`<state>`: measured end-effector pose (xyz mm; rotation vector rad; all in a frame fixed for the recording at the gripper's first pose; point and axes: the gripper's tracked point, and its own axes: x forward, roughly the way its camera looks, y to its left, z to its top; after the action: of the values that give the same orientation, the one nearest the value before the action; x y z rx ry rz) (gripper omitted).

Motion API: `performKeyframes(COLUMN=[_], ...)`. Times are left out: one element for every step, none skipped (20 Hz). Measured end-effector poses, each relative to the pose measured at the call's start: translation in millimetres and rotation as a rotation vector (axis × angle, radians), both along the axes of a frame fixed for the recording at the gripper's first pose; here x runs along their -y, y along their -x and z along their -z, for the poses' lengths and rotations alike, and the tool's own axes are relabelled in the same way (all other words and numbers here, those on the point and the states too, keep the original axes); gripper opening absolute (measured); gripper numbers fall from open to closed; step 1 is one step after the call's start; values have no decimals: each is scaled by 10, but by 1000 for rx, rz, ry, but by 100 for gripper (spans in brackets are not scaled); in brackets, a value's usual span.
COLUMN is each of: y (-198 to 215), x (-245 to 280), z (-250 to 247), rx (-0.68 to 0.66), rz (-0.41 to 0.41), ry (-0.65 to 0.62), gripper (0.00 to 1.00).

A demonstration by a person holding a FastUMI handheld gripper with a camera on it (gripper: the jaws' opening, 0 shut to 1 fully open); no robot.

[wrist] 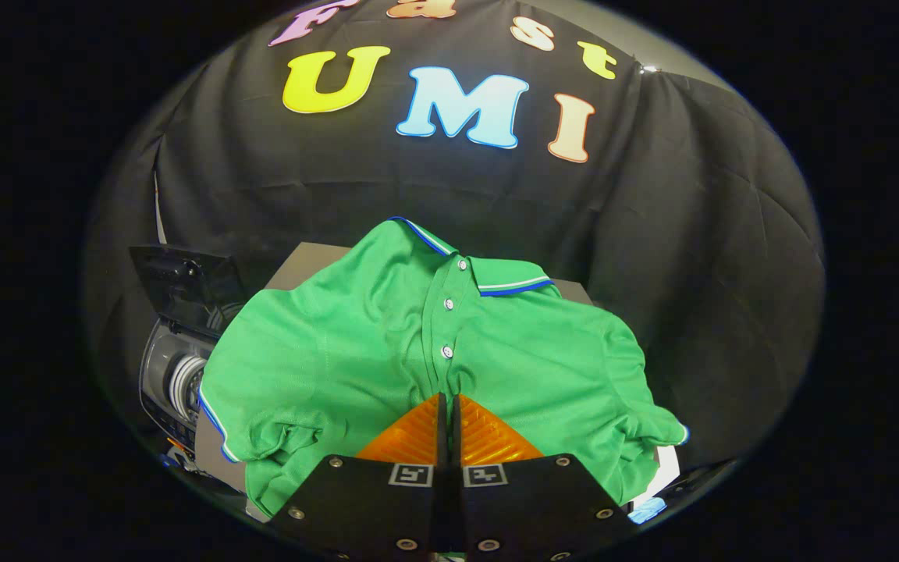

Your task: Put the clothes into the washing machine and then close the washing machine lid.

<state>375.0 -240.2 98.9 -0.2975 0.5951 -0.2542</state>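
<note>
Claw (449, 400) pinches green shirt (356, 343) over grey table (301, 269).

Draped black cloth wall (691, 257), pale wall strip above (629, 35)

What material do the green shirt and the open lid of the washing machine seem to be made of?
Green shirt, pinched between the shut gripper fingers: apparently knitted cotton or blend, matte, with fine ribbed texture and soft folds. Washing machine lid, raised beside the shirt: probably dark glossy plastic or tinted glass, since it reflects light; which one is unclear.
</note>
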Motion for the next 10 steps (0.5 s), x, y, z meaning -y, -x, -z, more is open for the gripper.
performKeyframes(y=[19,28,57,85,91,75,63,55,49,55], x=[-11,-25,-38,-54,-76,-117,-162,-201,-264,-336], z=[-63,-134,-224,-295,-387,-479,-590,-676,-777,-885], rx=[10,28,44,59,76,94,109,121,137,158], rz=[4,8,11,13,13,11,5,1,-8,-18], ry=[-10,-24,-34,-39,-41,-43,-40,-36,-38,-42], gripper=[0,0,0,0,0,0,0,0,0,0])
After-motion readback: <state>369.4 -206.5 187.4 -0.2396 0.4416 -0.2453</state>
